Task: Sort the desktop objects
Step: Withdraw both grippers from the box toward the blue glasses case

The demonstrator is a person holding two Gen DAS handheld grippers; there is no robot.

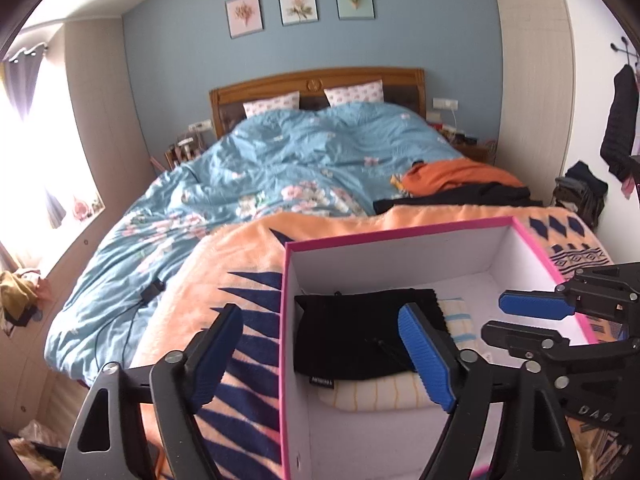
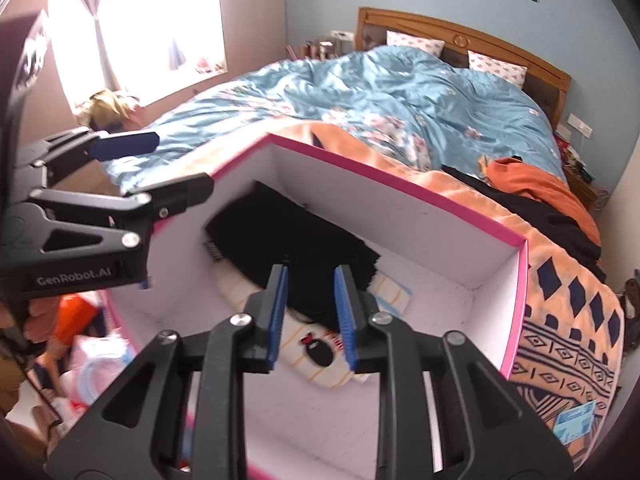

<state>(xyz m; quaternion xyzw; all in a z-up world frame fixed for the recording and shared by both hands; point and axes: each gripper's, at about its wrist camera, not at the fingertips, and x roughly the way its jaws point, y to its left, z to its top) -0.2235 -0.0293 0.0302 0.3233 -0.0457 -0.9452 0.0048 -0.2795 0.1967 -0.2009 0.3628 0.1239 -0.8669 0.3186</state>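
A white box with a pink rim (image 1: 400,232) (image 2: 400,178) stands on the foot of the bed. Inside it a folded black cloth (image 1: 352,332) (image 2: 288,236) lies on a cream striped cloth (image 1: 380,394) (image 2: 316,364) with a small cartoon figure. My left gripper (image 1: 322,320) (image 2: 180,162) is open wide above the box's left wall, one finger outside and one over the black cloth, and holds nothing. My right gripper (image 2: 311,276) (image 1: 520,316) hangs over the box's inside above both cloths, its jaws narrowly apart with nothing between them.
The box sits on an orange blanket with navy patterns (image 1: 240,264) (image 2: 568,320). Behind it lie a blue floral duvet (image 1: 280,152) and orange and black clothes (image 1: 460,184). Clutter (image 2: 88,356) lies on the floor to the left of the box.
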